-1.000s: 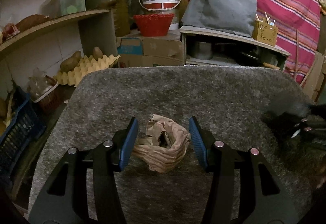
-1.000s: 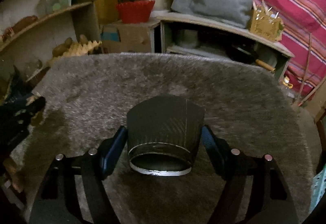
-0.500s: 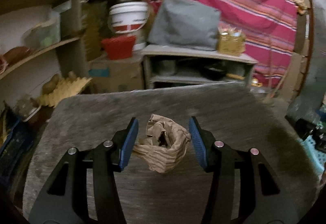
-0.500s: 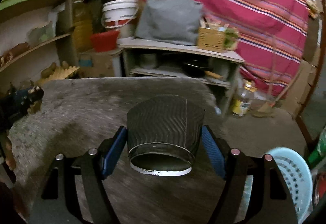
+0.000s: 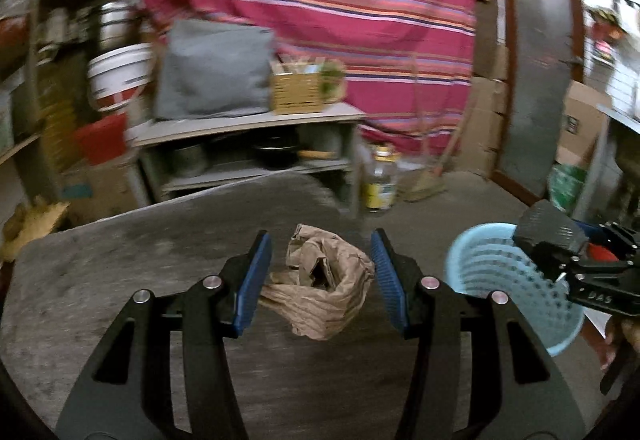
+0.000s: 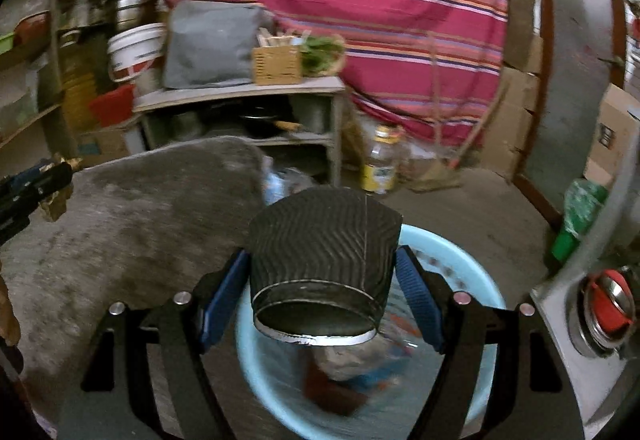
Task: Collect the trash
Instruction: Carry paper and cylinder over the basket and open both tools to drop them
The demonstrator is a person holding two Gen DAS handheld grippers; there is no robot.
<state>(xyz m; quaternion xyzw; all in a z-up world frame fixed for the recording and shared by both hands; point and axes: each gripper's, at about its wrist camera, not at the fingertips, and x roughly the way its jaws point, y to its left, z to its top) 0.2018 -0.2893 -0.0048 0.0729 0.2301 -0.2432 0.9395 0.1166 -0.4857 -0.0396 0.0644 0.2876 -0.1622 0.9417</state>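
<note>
My left gripper (image 5: 320, 280) is shut on a crumpled brown paper bag (image 5: 324, 288) and holds it above the grey carpeted table (image 5: 120, 280). My right gripper (image 6: 320, 288) is shut on a black ribbed paper cup (image 6: 324, 260) and holds it over the light blue basket (image 6: 476, 280), which has some trash in it. In the left wrist view the basket (image 5: 500, 280) stands to the right, past the table's edge, with the right gripper and the cup (image 5: 548, 228) above its rim.
A grey shelf unit (image 6: 240, 108) with pots, a wicker box and a grey cover stands behind the table. A bottle (image 6: 380, 160) stands on the floor. A striped red curtain hangs behind. A metal counter (image 6: 600, 300) is at the right.
Both grippers have swung right with their loads. The right gripper with the cup has come from over the table to over the blue basket. The basket has come into the left view.
</note>
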